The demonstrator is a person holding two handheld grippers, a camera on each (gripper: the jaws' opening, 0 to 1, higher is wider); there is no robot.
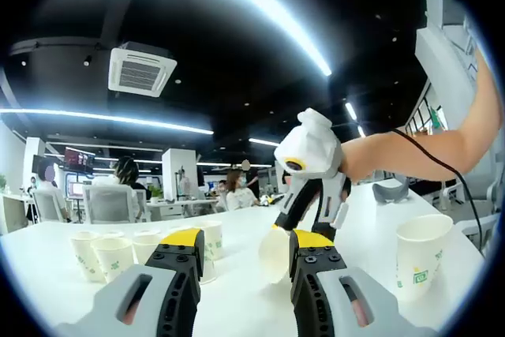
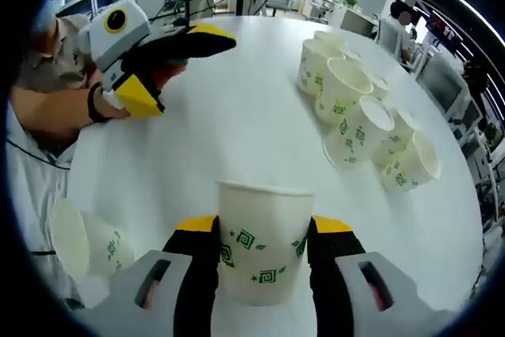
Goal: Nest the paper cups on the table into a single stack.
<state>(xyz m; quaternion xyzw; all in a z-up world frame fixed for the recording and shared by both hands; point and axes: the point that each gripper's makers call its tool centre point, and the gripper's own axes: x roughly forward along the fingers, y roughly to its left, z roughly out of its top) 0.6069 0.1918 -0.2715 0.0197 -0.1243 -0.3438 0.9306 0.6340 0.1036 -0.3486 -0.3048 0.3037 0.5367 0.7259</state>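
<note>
right gripper [image 2: 264, 246]: jaws closed on upright paper cup [image 2: 264, 238] | left gripper [image 1: 245, 262]: jaws parted, nothing held | cup cluster [image 2: 359, 120] on white table [image 2: 237, 116]

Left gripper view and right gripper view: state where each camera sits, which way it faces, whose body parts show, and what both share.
Left gripper view: rides the left gripper, looking low across the white table into the office; the right gripper with its held cup and a bare forearm show.
Right gripper view: rides the right gripper, looking down over the table at the cup cluster; the left gripper and an arm show.
Shared: the table, the held cup, the cluster.
</note>
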